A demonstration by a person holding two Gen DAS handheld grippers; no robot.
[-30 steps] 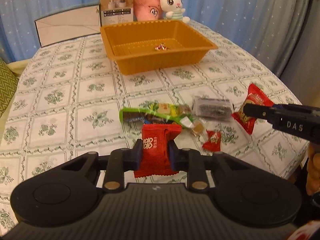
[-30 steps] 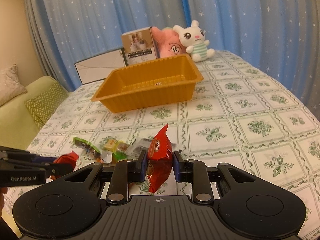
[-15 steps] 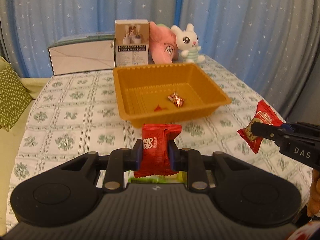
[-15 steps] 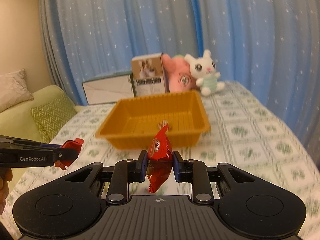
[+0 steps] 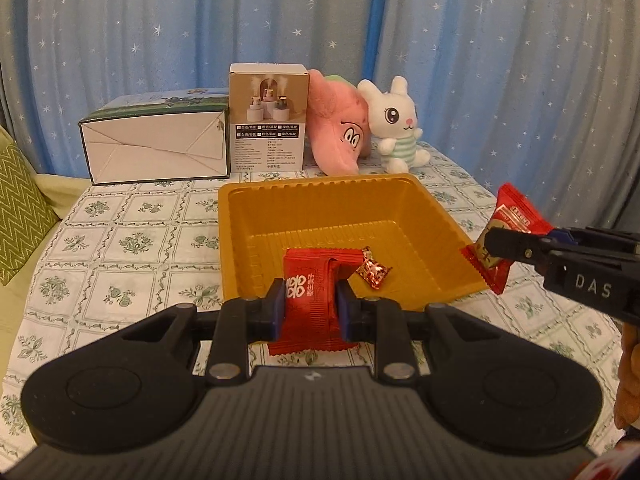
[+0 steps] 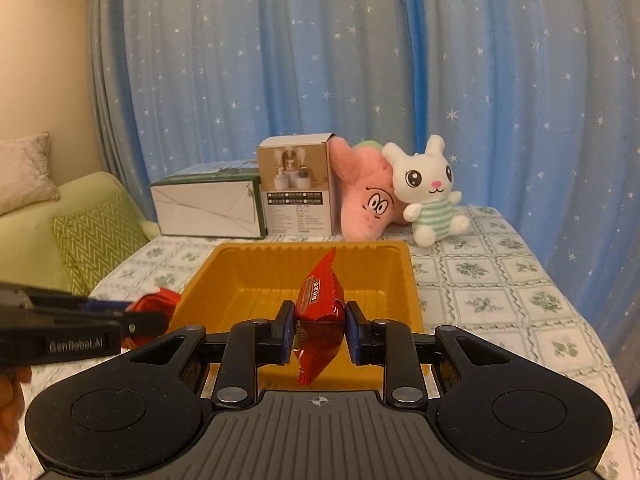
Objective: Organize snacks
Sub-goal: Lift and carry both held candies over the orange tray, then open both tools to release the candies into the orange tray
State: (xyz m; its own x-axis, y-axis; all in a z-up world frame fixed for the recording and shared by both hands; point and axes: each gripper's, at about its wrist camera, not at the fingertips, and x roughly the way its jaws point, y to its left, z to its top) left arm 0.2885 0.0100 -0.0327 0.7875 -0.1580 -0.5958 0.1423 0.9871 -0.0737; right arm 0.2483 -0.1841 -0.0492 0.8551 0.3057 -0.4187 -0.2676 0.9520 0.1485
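My left gripper (image 5: 311, 307) is shut on a flat red snack packet (image 5: 310, 280) and holds it at the near rim of the orange tray (image 5: 256, 216). A small foil candy (image 5: 372, 271) lies in the tray. My right gripper (image 6: 316, 326) is shut on a red snack pouch (image 6: 320, 300) and holds it above the tray's (image 6: 408, 276) near edge. In the left wrist view the right gripper (image 5: 494, 242) holds its pouch (image 5: 516, 220) over the tray's right rim. In the right wrist view the left gripper (image 6: 136, 320) with its packet (image 6: 158, 300) is at the tray's left side.
Behind the tray stand a white carton (image 5: 156, 148), a small product box (image 5: 268, 118), a pink plush (image 5: 340, 132) and a white bunny plush (image 5: 396, 124). A green sofa with cushions (image 6: 96, 236) is left of the table. Blue curtains hang behind.
Both grippers have lifted their red packets off the table and moved forward to the orange tray. The loose snacks on the table have dropped out of view.
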